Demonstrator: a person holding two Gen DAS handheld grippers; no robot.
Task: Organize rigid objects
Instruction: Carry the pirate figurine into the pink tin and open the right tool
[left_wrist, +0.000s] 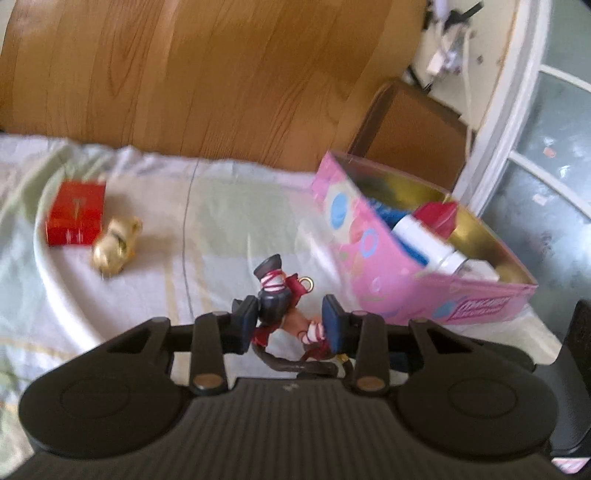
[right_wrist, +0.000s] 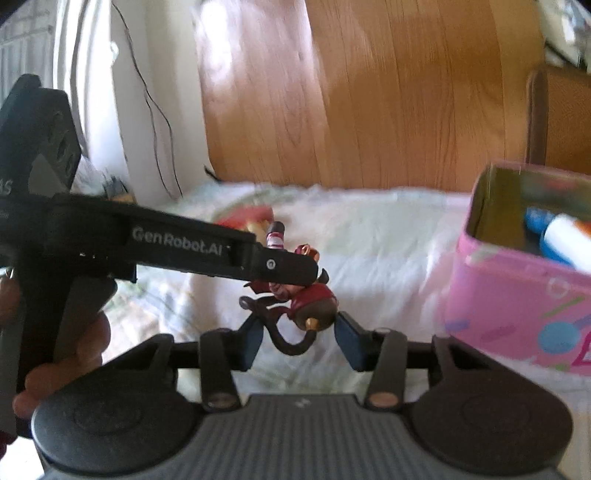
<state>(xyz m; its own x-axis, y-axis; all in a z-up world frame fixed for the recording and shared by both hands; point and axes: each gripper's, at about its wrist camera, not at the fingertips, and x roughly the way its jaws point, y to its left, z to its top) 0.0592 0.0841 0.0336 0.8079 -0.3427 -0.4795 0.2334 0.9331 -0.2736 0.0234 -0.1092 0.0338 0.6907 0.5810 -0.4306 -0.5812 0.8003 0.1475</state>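
Gripping the toy figure (left_wrist: 286, 306) between them, the left claw (left_wrist: 291, 321) clamps its middle while the right claw (right_wrist: 299, 332) pinches its head end, its length running up-frame, the pink box (left_wrist: 373, 254) waiting right, over the bed.

left gripper (right_wrist: 280, 273) arm is showing "GenRobot.AI" in white | pink box (left_wrist: 480, 306) label is staying blurred, unreadable
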